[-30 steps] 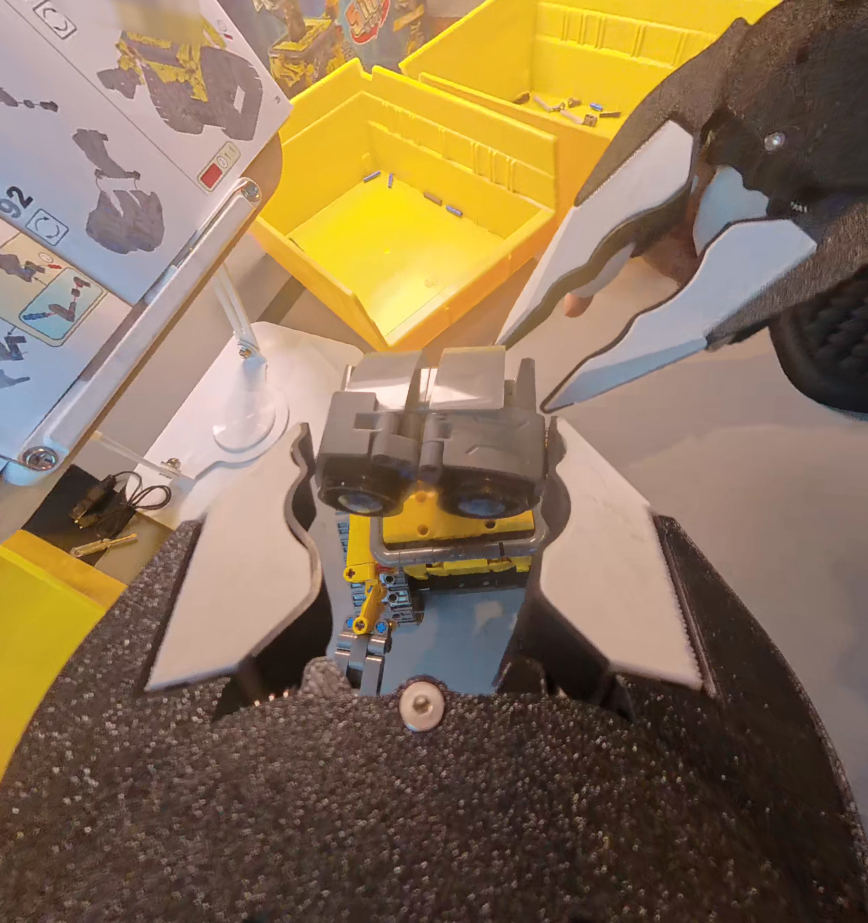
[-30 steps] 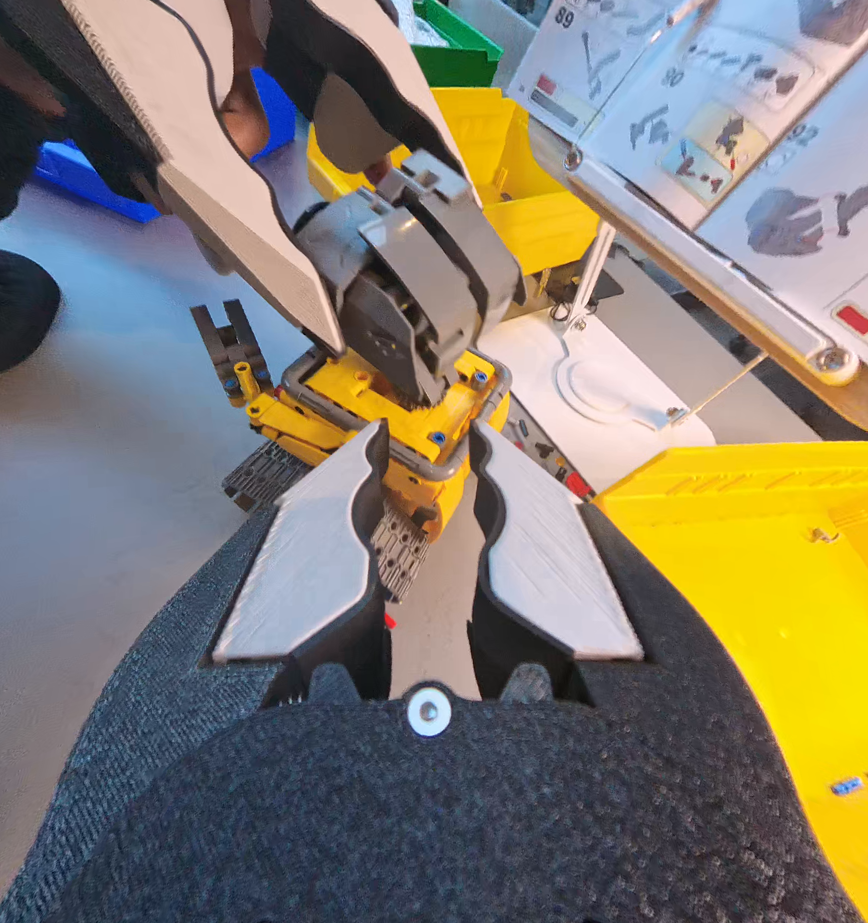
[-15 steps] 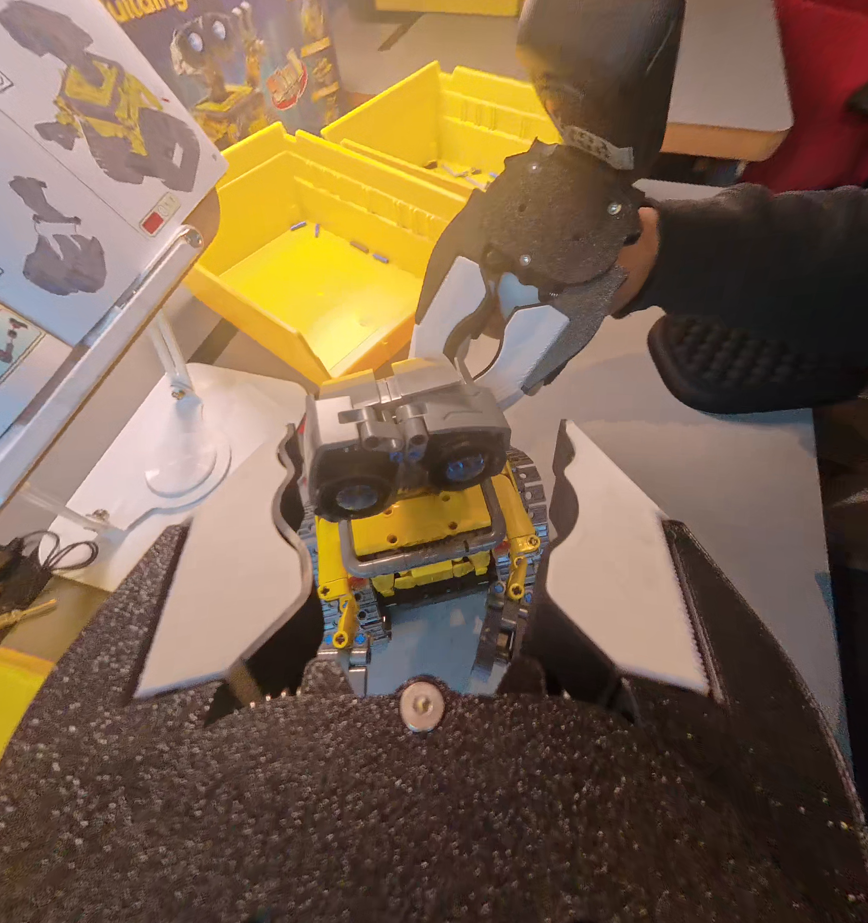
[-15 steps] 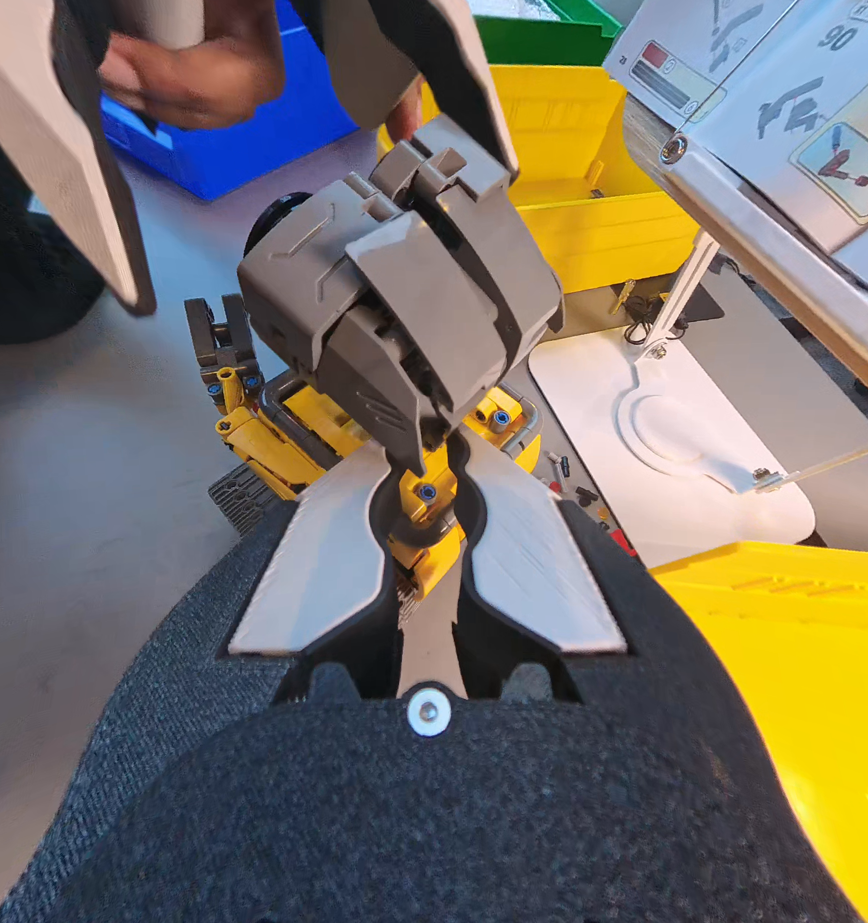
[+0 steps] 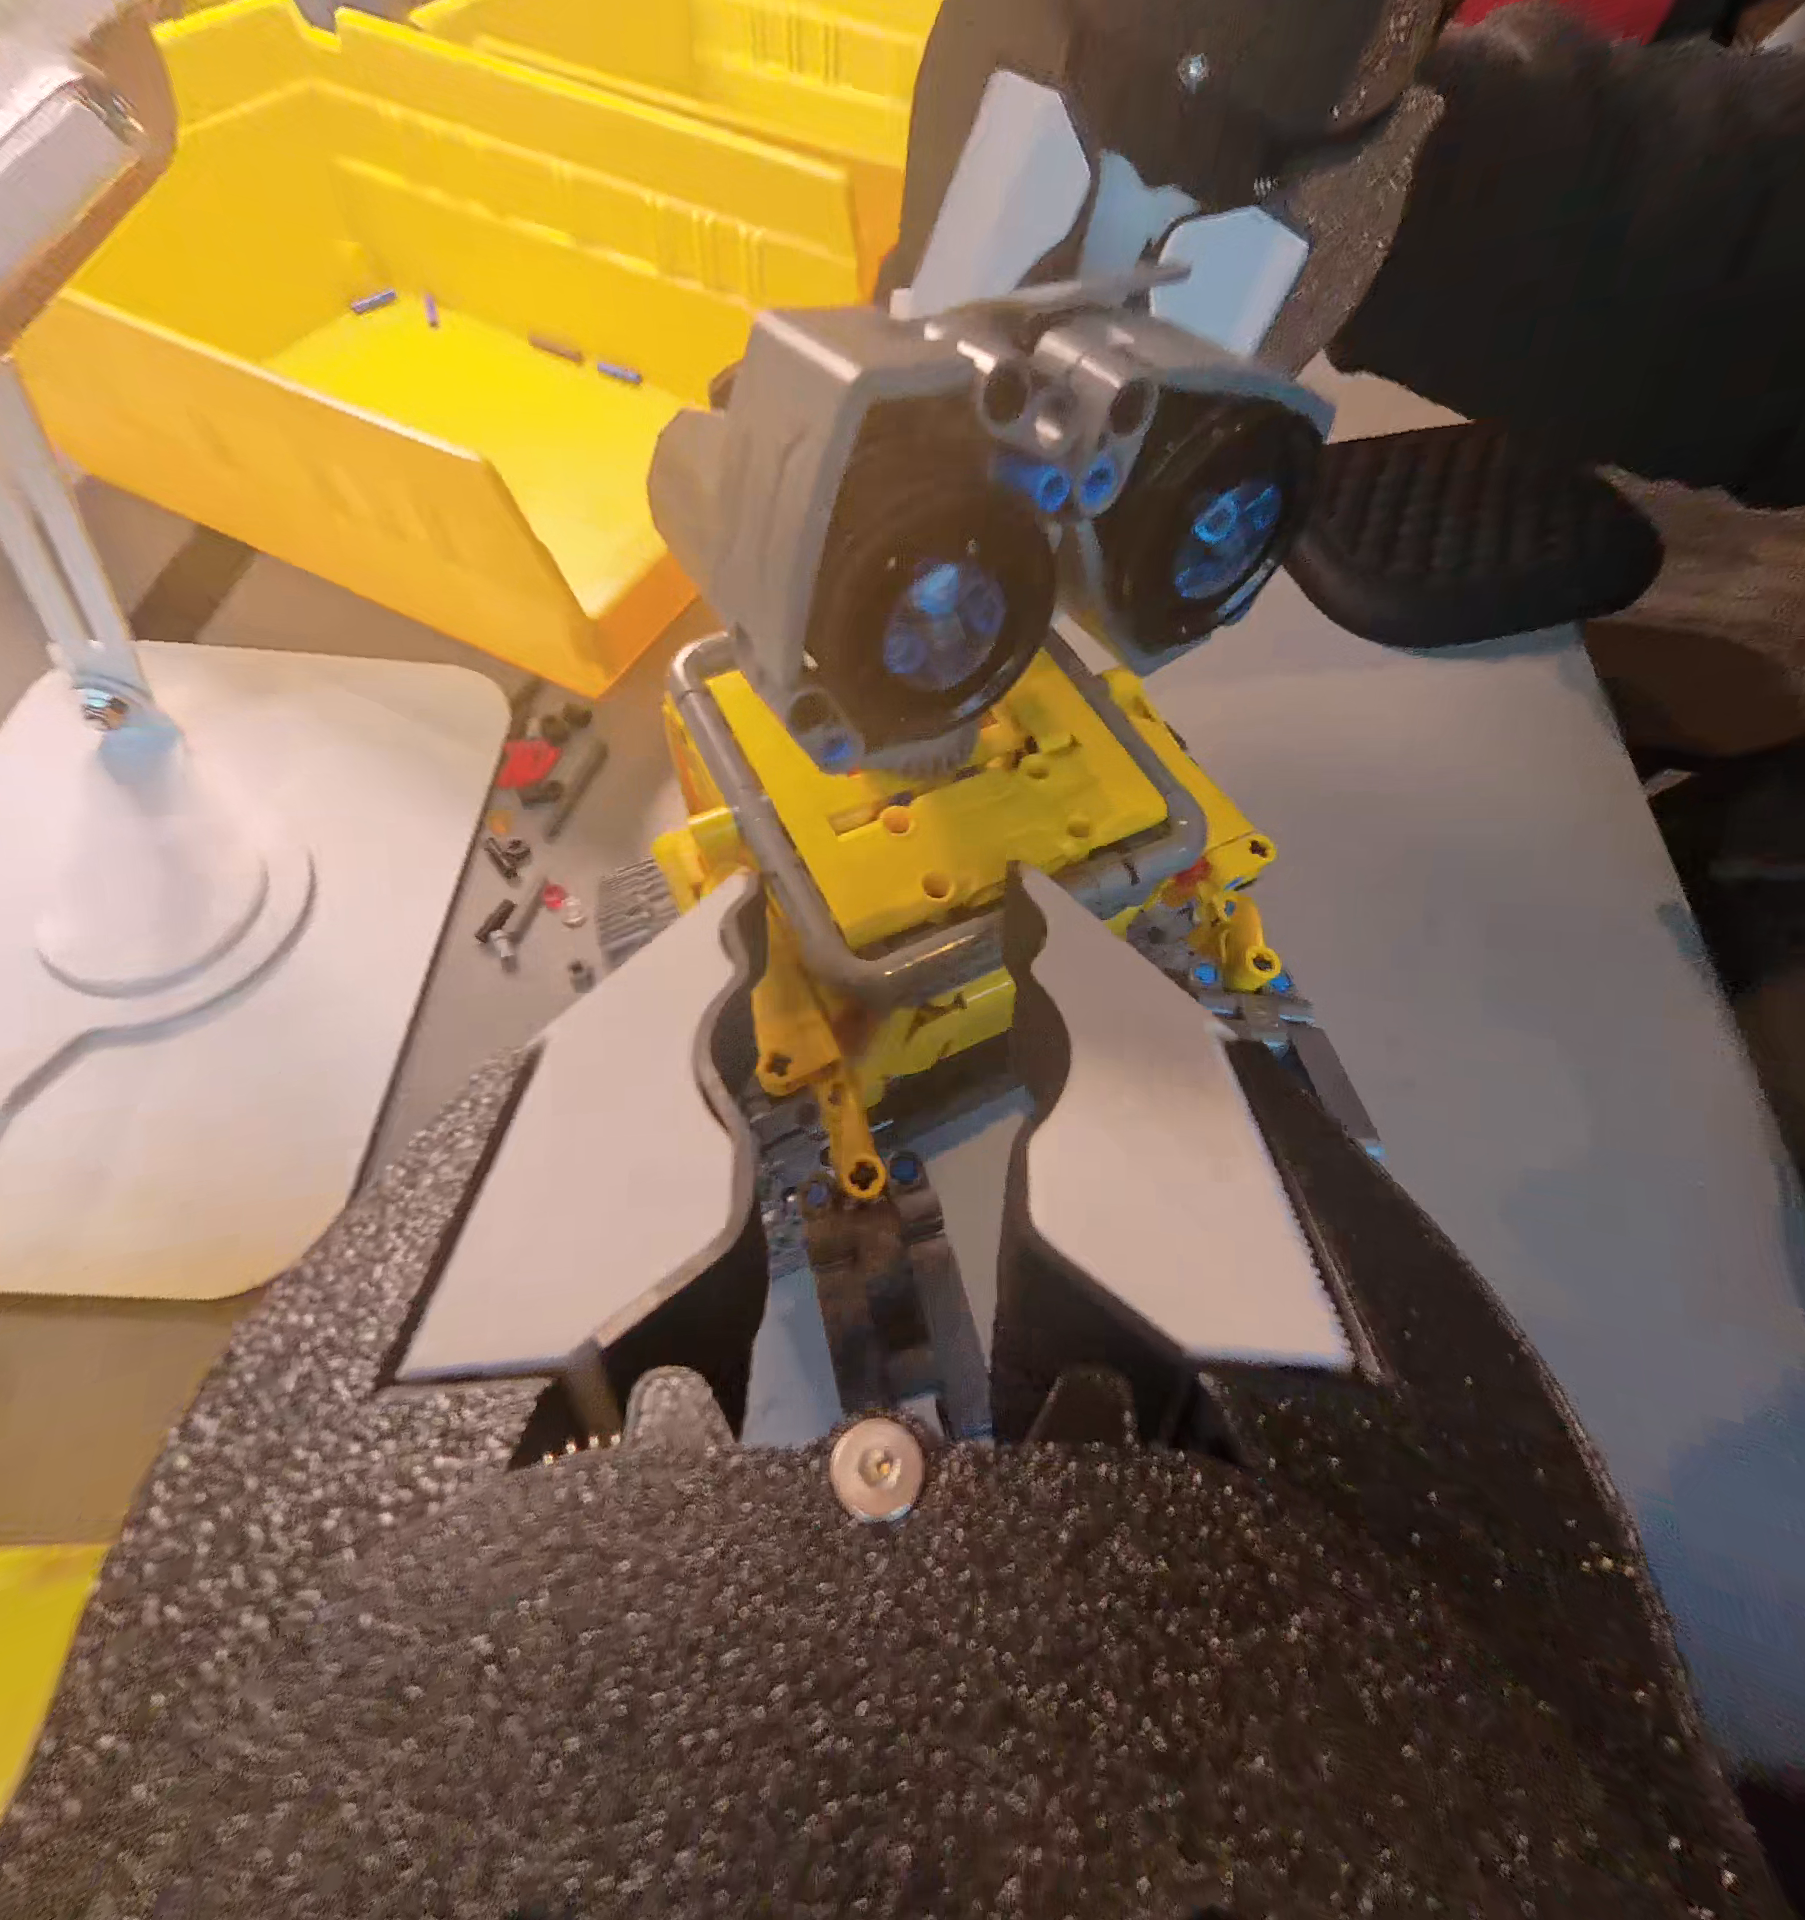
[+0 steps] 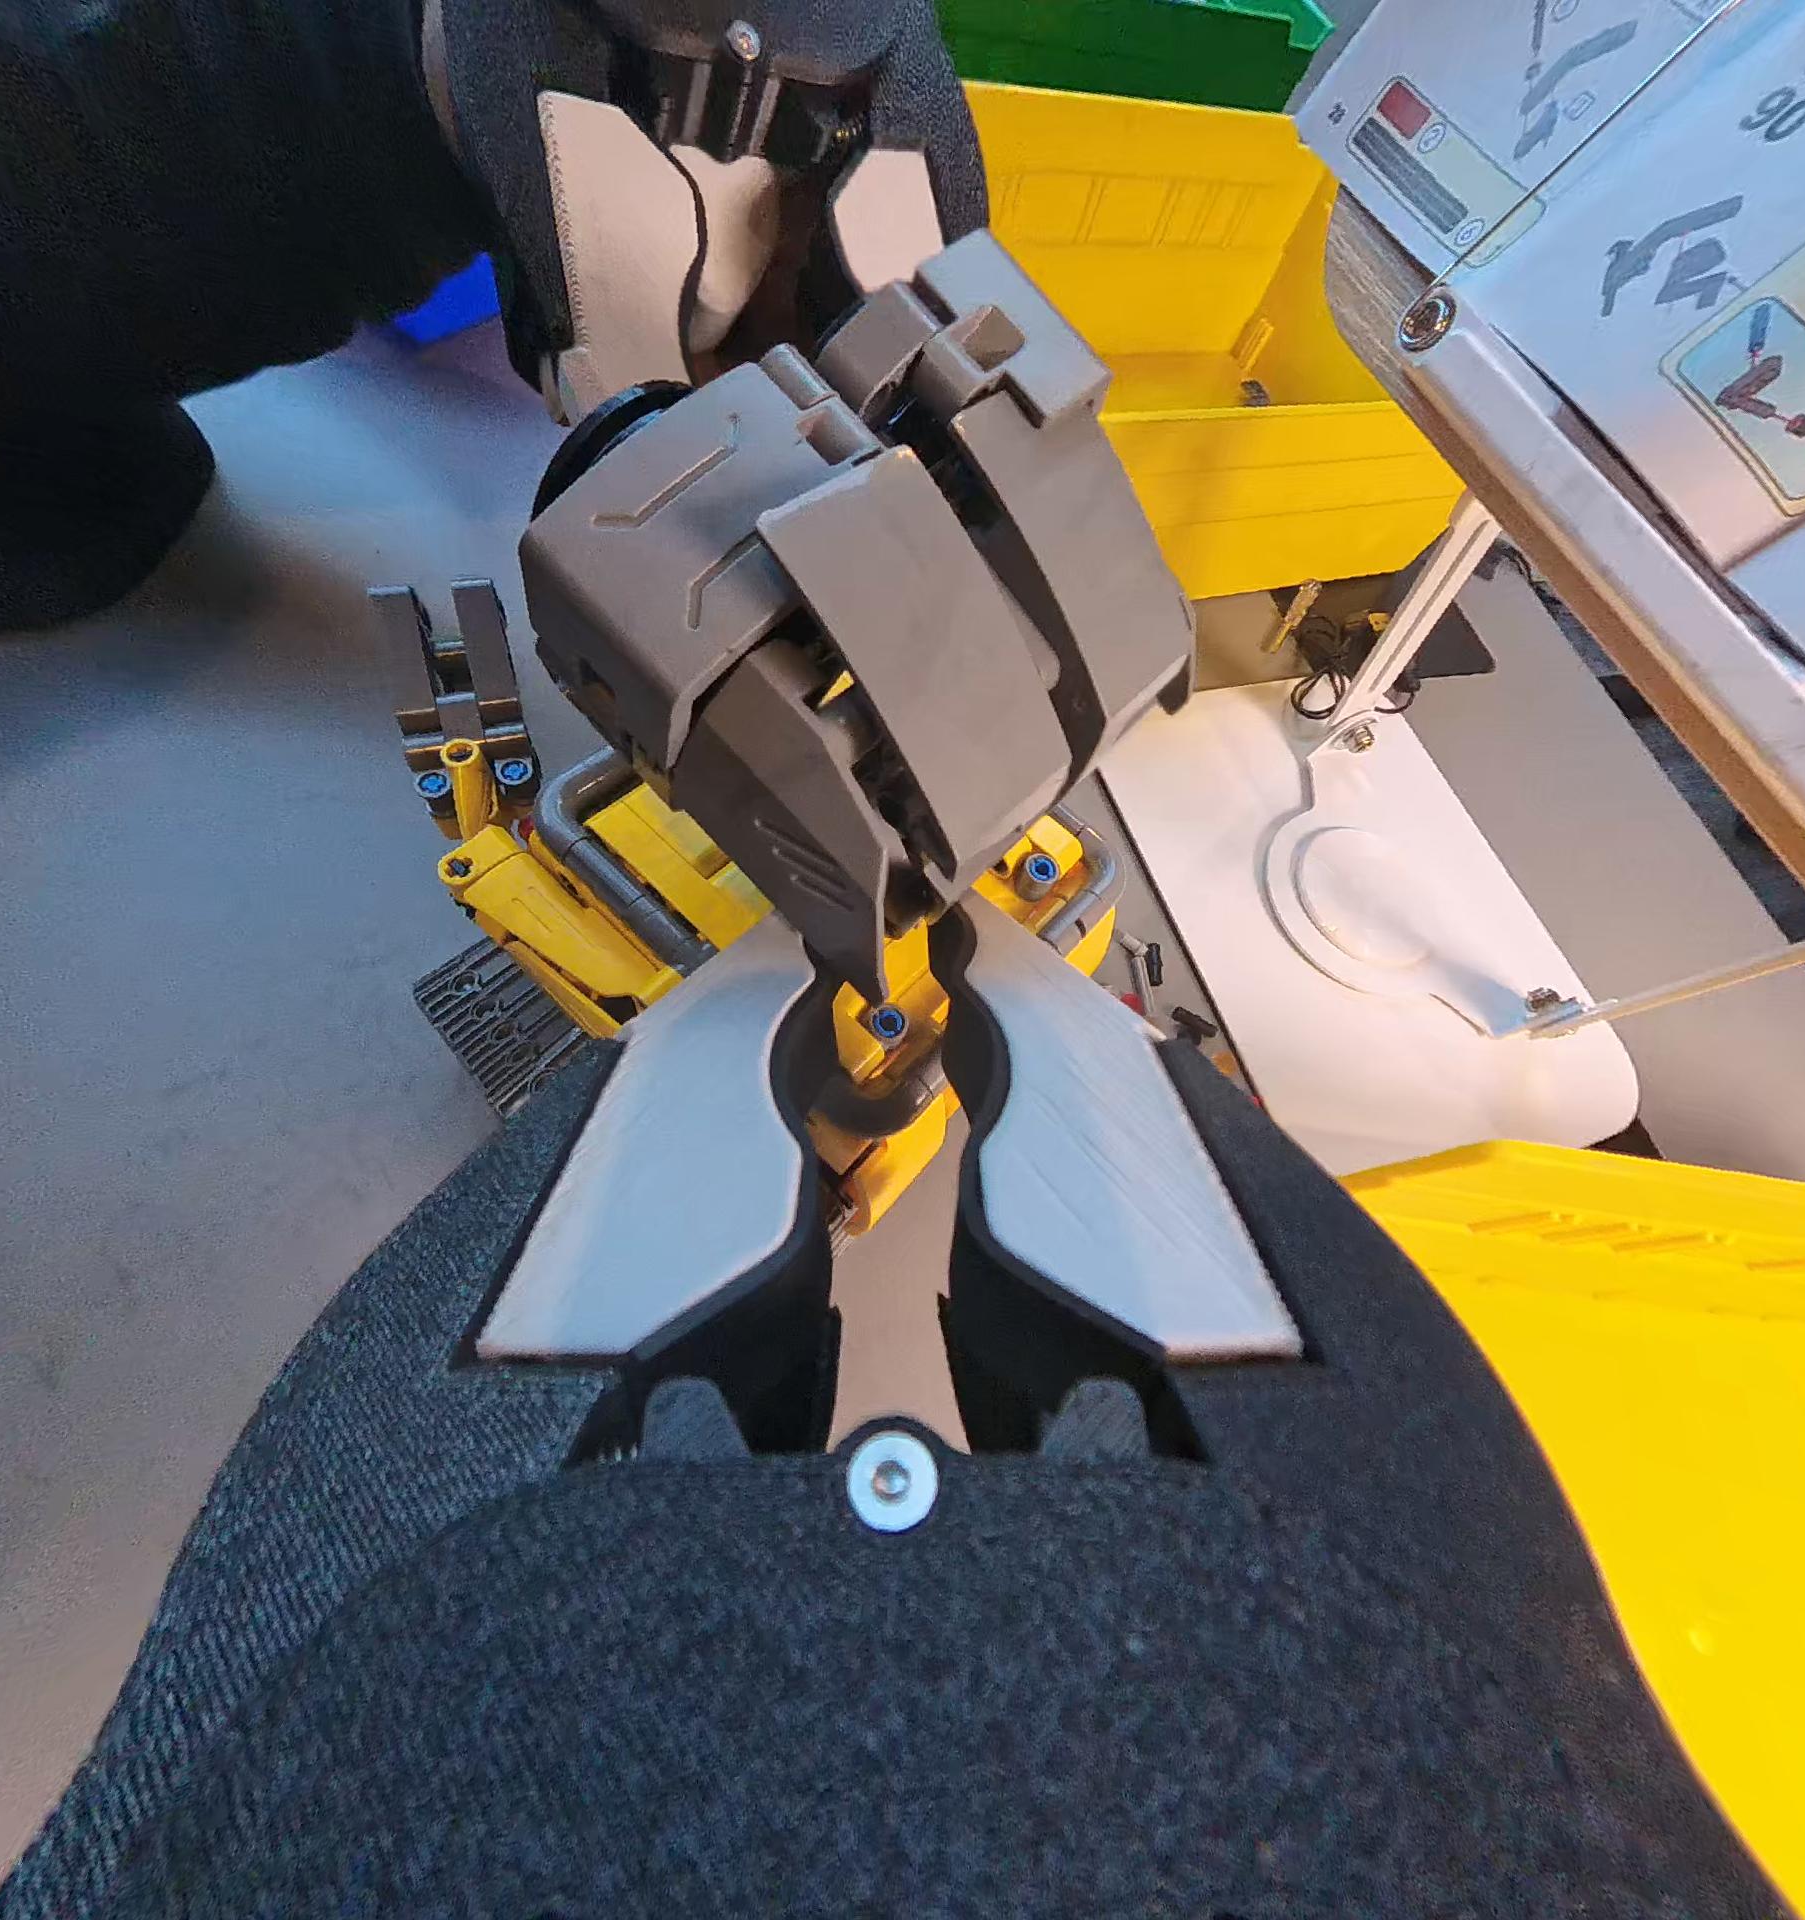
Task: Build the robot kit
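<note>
A brick-built toy robot stands on the grey table, with a yellow body (image 5: 981,821) and a grey binocular head (image 5: 929,499) with blue-centred eyes. My right gripper (image 6: 885,948) is shut on the rear corner of the body (image 6: 882,1049), just under the back of the head (image 6: 856,582). Its fingers (image 5: 1002,187) show behind the head in the left wrist view. My left gripper (image 5: 879,883) is in front of the robot, jaws half closed and empty, over the body's front edge. Its fingers (image 6: 617,239) show beyond the eyes in the right wrist view.
Yellow bins (image 5: 410,436) stand behind the robot and one (image 6: 1604,1455) is at my right. An instruction booklet (image 6: 1656,239) rests on a stand with a white base (image 5: 150,935). Small loose parts (image 5: 534,831) lie beside the robot. A blue bin (image 6: 451,301) and a green bin (image 6: 1116,42) are farther back. The grippers' ends are close to 5 centimetres from one another. The white base (image 5: 150,935) is about 25 centimetres from both grippers' fingertips.
My left gripper let go of the head, pulled back and narrowed its jaws. My right gripper moved in and closed on the body's rear corner. The head now tilts up.
</note>
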Motion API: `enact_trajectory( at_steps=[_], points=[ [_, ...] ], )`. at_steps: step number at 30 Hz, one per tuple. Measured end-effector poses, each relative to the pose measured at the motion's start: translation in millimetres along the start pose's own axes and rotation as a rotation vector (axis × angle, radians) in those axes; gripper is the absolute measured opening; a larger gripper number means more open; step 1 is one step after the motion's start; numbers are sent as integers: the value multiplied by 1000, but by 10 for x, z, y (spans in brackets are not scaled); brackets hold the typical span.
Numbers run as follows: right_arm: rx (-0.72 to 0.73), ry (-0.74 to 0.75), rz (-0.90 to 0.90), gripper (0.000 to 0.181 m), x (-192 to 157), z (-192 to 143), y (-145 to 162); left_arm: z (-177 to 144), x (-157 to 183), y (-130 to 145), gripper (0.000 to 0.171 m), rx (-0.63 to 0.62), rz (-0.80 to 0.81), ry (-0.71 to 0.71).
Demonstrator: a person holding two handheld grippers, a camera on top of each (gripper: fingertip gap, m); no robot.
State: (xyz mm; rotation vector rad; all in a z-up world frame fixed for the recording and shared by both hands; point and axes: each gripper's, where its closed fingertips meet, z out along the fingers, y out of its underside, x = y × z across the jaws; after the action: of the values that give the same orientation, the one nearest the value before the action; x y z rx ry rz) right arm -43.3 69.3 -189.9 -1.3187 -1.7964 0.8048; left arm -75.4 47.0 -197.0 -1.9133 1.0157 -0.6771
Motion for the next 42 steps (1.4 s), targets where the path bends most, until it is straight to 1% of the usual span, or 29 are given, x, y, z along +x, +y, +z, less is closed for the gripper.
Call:
enact_trajectory(
  at_steps=[7, 9, 11, 13, 14, 15, 17, 20, 23, 25, 26, 29, 32, 37, 38, 39, 40, 42],
  points=[
    [15, -106, -90, 13, -51, -1, -12, -20, 94, 32, 45, -97, -59, -42],
    [23, -145, -124, 13, -96, -8, -18, -49, 199, 47, 48, -128, -80, -6],
    [25, -185, -158, 12, -163, -21, -27, -103, 352, 84, 58, -157, -75, 63],
    [19, -203, -191, 12, -229, -25, -43, -152, 407, 131, 49, -184, -43, 84],
    [14, -203, -216, 12, -251, -24, -51, -161, 391, 125, 46, -178, -18, 73],
    [7, -199, -241, 12, -262, -26, -55, -163, 350, 102, 46, -163, 11, 48],
    [-7, -184, -287, 12, -262, -29, -57, -153, 304, 9, 55, -103, 88, 16],
    [-11, -177, -329, 12, -265, -30, -60, -88, 258, -136, 59, -17, 211, -51],
    [-14, -188, -342, 12, -262, -30, -57, 30, 227, -152, 57, -2, 291, -97],
    [-11, -197, -345, 12, -264, -29, -58, 76, 203, -193, 53, 33, 319, -125],
    [-11, -199, -350, 12, -263, -29, -57, 87, 195, -209, 53, 44, 335, -138],
    [-13, -198, -362, 12, -264, -32, -56, 104, 174, -216, 58, 41, 416, -193],
    [-22, -191, -381, 12, -251, -37, -55, 102, 150, -237, 59, 38, 469, -239],
    [-35, -196, -388, 12, -253, -35, -58, 82, 133, -234, 58, 41, 476, -252],
    [-37, -199, -384, 12, -254, -34, -57, 67, 112, -244, 61, 46, 479, -266],
    [-38, -204, -376, 12, -253, -34, -55, 38, 70, -258, 67, 49, 489, -296],
    [-36, -208, -368, 12, -252, -33, -55, 6, 36, -252, 67, 37, 501, -317],
    [-34, -211, -362, 12, -252, -34, -54, -36, 36, -273, 73, 35, 521, -334]
  ],
)
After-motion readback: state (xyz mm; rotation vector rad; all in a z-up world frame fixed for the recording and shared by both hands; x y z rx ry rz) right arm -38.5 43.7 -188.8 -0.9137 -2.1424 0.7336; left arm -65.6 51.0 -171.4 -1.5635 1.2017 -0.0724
